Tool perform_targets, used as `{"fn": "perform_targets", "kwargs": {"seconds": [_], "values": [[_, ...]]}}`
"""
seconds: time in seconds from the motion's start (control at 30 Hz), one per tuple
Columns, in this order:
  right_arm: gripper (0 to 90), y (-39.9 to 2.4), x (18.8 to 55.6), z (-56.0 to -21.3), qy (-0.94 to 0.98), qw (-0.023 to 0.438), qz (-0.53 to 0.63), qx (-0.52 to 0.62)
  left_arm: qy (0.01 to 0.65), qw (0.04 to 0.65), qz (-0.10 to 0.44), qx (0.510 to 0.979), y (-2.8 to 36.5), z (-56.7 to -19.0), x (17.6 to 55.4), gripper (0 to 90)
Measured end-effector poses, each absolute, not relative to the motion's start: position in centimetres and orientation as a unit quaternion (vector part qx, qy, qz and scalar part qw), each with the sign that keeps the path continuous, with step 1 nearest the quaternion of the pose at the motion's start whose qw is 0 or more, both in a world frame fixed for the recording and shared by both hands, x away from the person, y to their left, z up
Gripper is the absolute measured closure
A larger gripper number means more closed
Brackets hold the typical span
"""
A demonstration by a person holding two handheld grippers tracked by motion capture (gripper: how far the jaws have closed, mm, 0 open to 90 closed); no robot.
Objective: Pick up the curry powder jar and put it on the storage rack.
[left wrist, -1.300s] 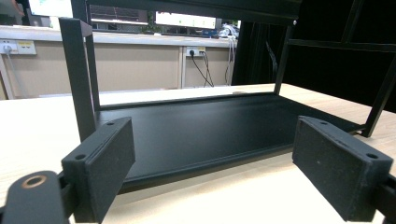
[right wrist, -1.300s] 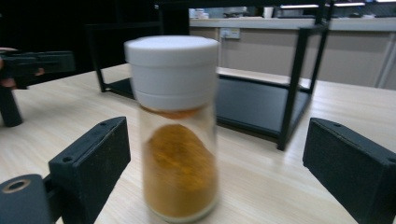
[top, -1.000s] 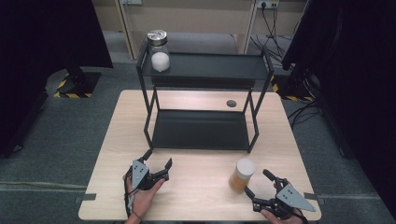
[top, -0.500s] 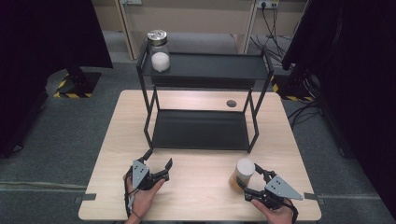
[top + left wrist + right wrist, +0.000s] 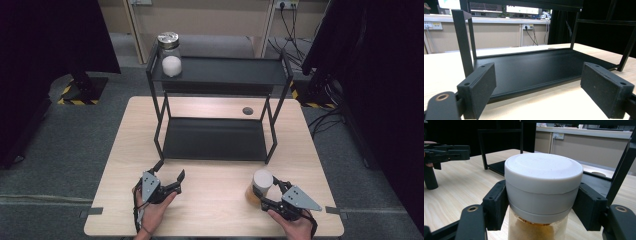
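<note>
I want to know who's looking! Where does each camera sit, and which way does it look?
High view: above the table, looking down at the black metal two-tier shelf; both hands show.
Left claw view: rides the claw, facing the shelf.
Right claw view: faces the white-lidded jar of brown powder it grips.
All share the shelf.

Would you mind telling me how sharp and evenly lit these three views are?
High view: soft overall, evenly lit table, dark curtains either side. Left gripper view: the near pads slightly blurred, the rack's lower shelf sharper. Right gripper view: white-lidded jar crisp, bright background washed out.
</note>
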State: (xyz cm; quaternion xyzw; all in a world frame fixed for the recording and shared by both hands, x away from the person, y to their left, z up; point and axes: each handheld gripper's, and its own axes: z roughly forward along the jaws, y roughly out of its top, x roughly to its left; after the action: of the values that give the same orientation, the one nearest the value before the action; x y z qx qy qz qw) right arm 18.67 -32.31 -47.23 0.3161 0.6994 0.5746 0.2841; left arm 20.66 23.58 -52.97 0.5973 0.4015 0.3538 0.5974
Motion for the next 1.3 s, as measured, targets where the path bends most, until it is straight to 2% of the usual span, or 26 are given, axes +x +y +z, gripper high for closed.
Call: {"fn": "perform_targets", "kwargs": {"seconds": [0.27, 1.3], "values": [[34.3, -32.2, 18.3, -47.2, 0.69, 0.284, 0.58, 0.327, 0.402, 0.598, 0.353, 0.597, 23.6, -53.0, 20.7, 12.4], [34.3, -31.7, 18.2, -44.5, 0.638, 0.335, 0.611, 0.327, 0.402, 0.596, 0.355, 0.597, 23.5, -53.0, 20.6, 12.5]]}}
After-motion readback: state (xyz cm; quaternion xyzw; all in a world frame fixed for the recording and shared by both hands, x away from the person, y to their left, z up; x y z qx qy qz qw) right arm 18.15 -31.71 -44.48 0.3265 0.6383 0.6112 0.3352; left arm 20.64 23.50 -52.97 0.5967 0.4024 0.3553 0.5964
